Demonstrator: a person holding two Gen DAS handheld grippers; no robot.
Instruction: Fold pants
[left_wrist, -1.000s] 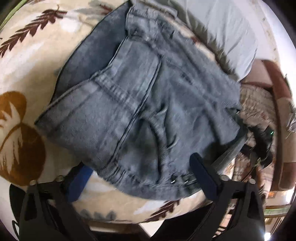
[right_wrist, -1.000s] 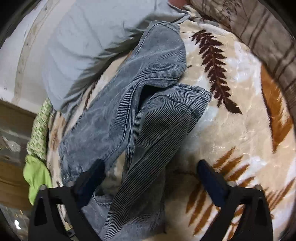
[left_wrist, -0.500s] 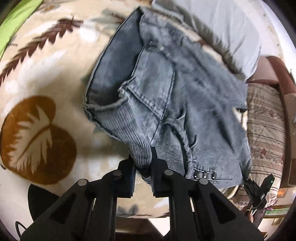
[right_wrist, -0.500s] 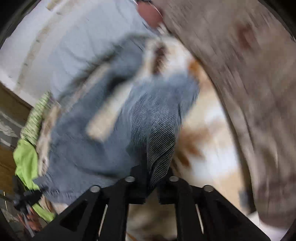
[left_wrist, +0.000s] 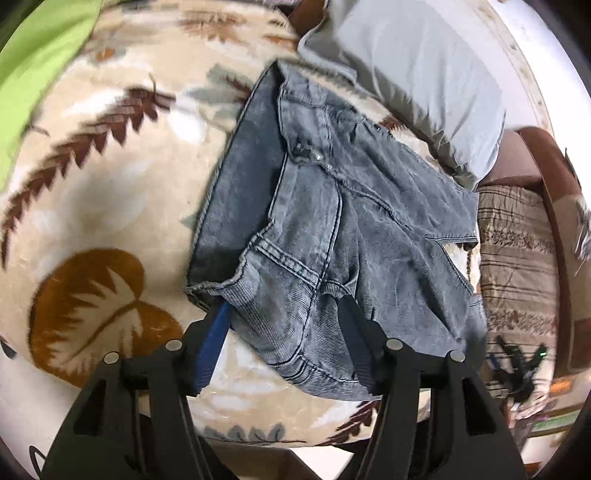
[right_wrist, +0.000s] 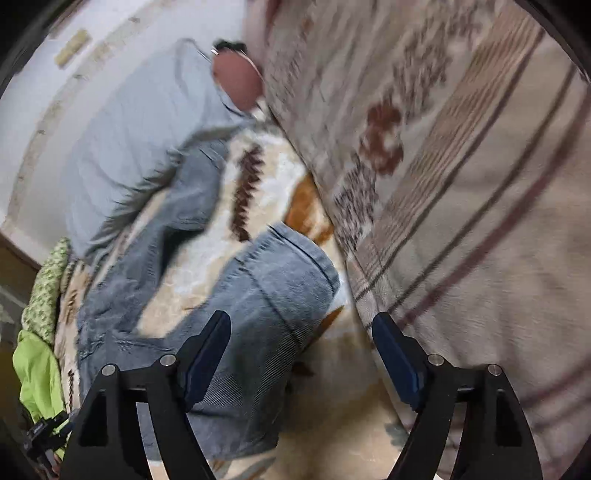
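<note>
Grey washed jeans (left_wrist: 332, 229) lie on a cream blanket with brown leaf prints (left_wrist: 110, 206). In the left wrist view the waist end is bunched and folded over itself. My left gripper (left_wrist: 284, 325) is open, with the folded denim edge lying between its fingers. In the right wrist view a jeans leg (right_wrist: 266, 295) with its hem up lies on the blanket; the other leg (right_wrist: 192, 192) runs farther back. My right gripper (right_wrist: 301, 339) is open, its left finger (right_wrist: 207, 347) over the leg, holding nothing.
A light grey pillow (left_wrist: 417, 66) lies behind the jeans, also in the right wrist view (right_wrist: 140, 129). A striped beige blanket (right_wrist: 461, 184) rises on the right. Green cloth (right_wrist: 33, 369) lies at the left edge. The bed's front edge is just below the left gripper.
Half a second ago both grippers were shut on denim; both have opened and let go. The right view swung toward the striped blanket. The waist now lies folded.
</note>
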